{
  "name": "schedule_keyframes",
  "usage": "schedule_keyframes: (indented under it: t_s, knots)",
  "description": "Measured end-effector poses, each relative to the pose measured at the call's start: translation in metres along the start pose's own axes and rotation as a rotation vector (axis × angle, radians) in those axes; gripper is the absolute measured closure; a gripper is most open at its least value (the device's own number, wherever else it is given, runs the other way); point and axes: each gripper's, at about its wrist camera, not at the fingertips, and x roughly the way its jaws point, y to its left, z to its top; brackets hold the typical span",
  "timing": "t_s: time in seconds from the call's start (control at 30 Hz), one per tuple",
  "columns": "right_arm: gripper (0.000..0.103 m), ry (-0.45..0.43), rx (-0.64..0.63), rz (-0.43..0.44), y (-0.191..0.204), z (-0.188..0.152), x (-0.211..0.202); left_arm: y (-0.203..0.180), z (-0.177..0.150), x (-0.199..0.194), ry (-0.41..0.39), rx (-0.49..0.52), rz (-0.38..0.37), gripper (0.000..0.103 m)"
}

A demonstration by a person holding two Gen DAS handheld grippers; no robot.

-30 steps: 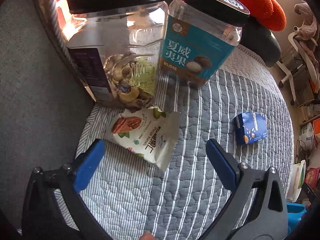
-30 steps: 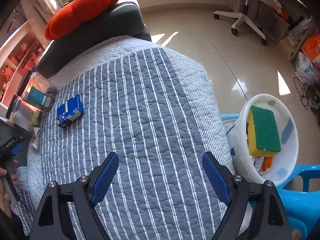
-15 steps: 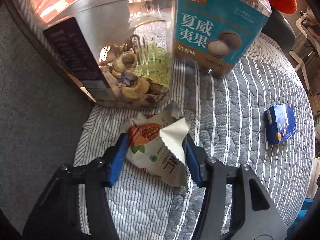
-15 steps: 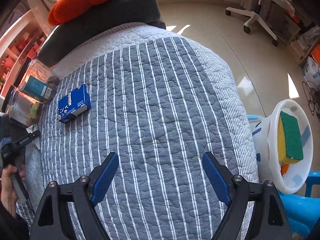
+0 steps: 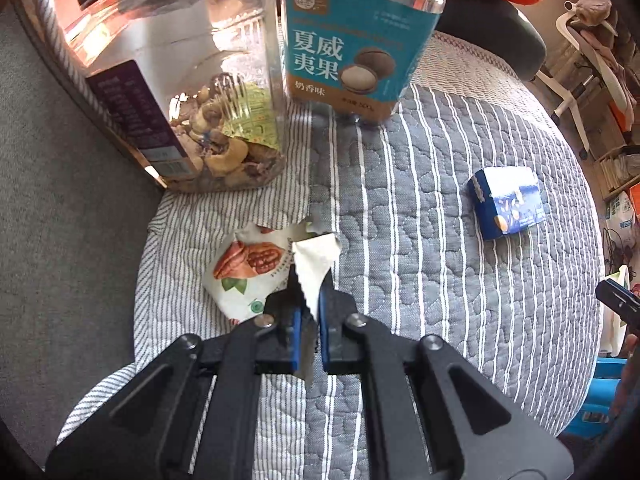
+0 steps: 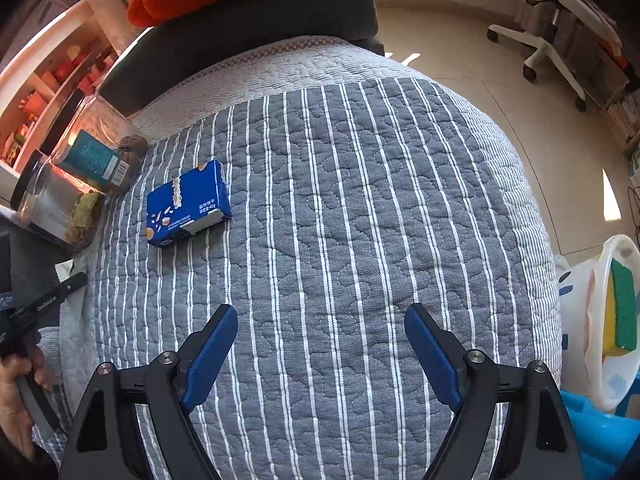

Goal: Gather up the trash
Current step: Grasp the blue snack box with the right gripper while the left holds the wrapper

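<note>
Nut jars [image 5: 224, 92] behind clamped wrapper [image 5: 256, 276]

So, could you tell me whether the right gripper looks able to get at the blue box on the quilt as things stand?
Probably yes: the right gripper is open over the quilt, and nothing lies between it and the blue box, which sits apart from the jars.

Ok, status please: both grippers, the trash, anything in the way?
Left gripper shut on pecan wrapper. Right gripper open, empty, above quilt. Blue biscuit box uncollected. Nothing blocking.
</note>
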Motion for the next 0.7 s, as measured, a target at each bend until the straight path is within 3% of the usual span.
schedule_keyframes:
  t_s: [0.1, 0.2, 0.37, 0.5, 0.7]
  knots:
    - [0.016, 0.002, 0.003, 0.044, 0.021, 0.017, 0.018, -0.006, -0.003, -0.013, -0.007, 0.006, -0.035, 0.095]
    - [0.016, 0.044, 0.090, 0.056, 0.033, 0.033, 0.039, -0.012, -0.005, -0.024, -0.014, 0.025, -0.045, 0.095]
    - [0.014, 0.086, 0.333, 0.126, 0.046, 0.051, 0.062, -0.013, -0.003, -0.030, -0.038, 0.064, 0.030, 0.095]
    - [0.014, 0.071, 0.396, 0.090, 0.069, 0.064, 0.079, -0.004, -0.003, -0.026, -0.039, 0.064, 0.089, 0.095]
    - [0.014, 0.061, 0.472, 0.004, 0.089, 0.073, 0.104, 0.005, -0.008, -0.021, -0.025, 0.056, 0.100, 0.095]
